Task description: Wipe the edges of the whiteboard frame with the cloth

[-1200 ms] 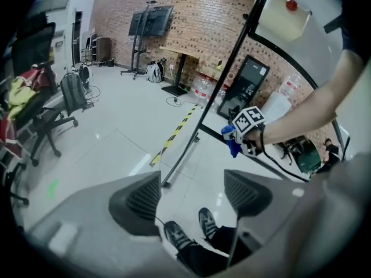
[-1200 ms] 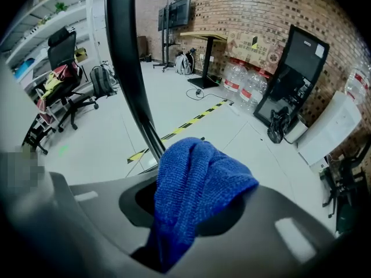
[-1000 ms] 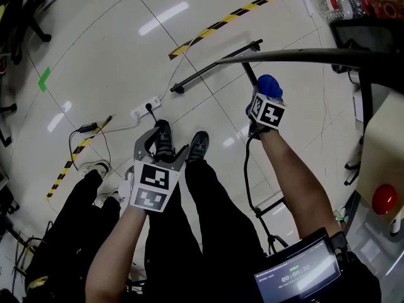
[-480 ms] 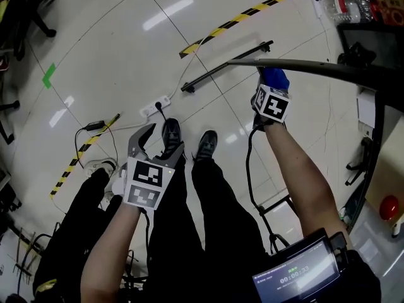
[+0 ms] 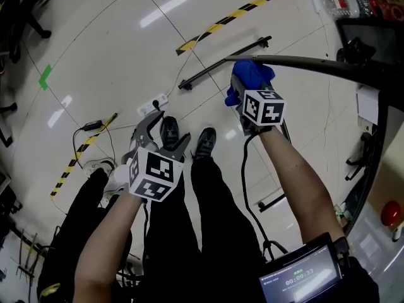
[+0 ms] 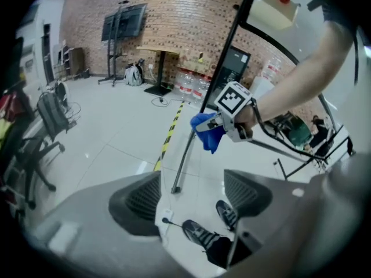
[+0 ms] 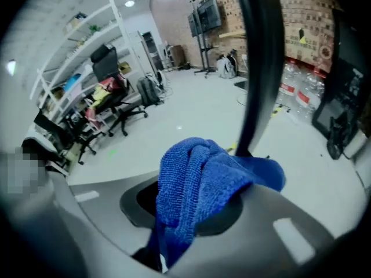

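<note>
The pale tiled floor (image 5: 101, 55) filled most of the head view, crossed by a strip of yellow-and-black tape (image 5: 252, 6). Above it, the dark edge of the whiteboard frame (image 5: 315, 62) swept in from the right. In the right gripper view the same edge rose as a black bar (image 7: 258, 68) just behind the jaws. A black foot bar of the stand (image 5: 224, 62) lay on the floor below the frame. The person's legs in black trousers (image 5: 208, 219) stood in the middle, ending in dark shoes (image 5: 205, 141).

The right gripper (image 5: 249, 90) pointed down at the left end of the frame's edge. Its jaws were clamped on the blue cloth (image 5: 249, 76), which bunched up between the pads and spilled over them (image 7: 197, 178). The cloth sat against the frame's edge there.

The left gripper (image 5: 167, 131) hung well apart from the frame, over the shoes. Its jaws stood wide apart with nothing between them (image 6: 191, 196).

A white power strip (image 5: 153, 104) lay on the floor near the left gripper, and a small green mark (image 5: 43, 77) lay farther left.
</note>
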{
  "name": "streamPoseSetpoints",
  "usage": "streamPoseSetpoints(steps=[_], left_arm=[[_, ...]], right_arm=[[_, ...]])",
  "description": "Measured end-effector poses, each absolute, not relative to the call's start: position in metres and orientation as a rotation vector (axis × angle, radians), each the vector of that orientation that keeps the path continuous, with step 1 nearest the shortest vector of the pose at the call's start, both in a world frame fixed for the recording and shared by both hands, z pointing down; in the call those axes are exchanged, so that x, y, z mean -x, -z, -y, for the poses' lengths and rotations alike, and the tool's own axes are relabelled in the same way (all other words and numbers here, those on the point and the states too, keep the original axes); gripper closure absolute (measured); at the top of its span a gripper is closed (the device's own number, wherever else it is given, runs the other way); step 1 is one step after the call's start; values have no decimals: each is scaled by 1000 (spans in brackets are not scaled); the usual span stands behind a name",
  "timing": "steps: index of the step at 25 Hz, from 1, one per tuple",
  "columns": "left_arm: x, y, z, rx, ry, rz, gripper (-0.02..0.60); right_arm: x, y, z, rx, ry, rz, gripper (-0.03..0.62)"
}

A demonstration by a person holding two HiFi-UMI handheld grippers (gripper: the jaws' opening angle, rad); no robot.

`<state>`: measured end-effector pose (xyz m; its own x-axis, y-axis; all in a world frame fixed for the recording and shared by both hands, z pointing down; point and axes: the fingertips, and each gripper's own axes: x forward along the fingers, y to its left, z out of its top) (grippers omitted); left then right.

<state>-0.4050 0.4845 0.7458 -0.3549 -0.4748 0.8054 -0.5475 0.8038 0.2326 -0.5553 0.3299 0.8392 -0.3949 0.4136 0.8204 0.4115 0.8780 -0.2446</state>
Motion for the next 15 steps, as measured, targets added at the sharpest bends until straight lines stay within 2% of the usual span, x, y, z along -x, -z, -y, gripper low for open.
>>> streamPoseSetpoints(steps=[8, 12, 14, 15], left_arm=[[480, -740, -444, -1121, -592, 2072, 226], [487, -719, -409, -1410, -575, 2022, 80], [477, -710, -395, -1528, -561, 1954, 29], [471, -705, -387, -1586, -579, 1922, 23]], right_arm=[[524, -733, -409, 1121, -370, 1949, 488], [498, -681, -419, 1396, -412, 1855, 485], [481, -664, -424, 1527, -373, 1775, 485], [474, -658, -428, 1572, -360, 1739, 485]])
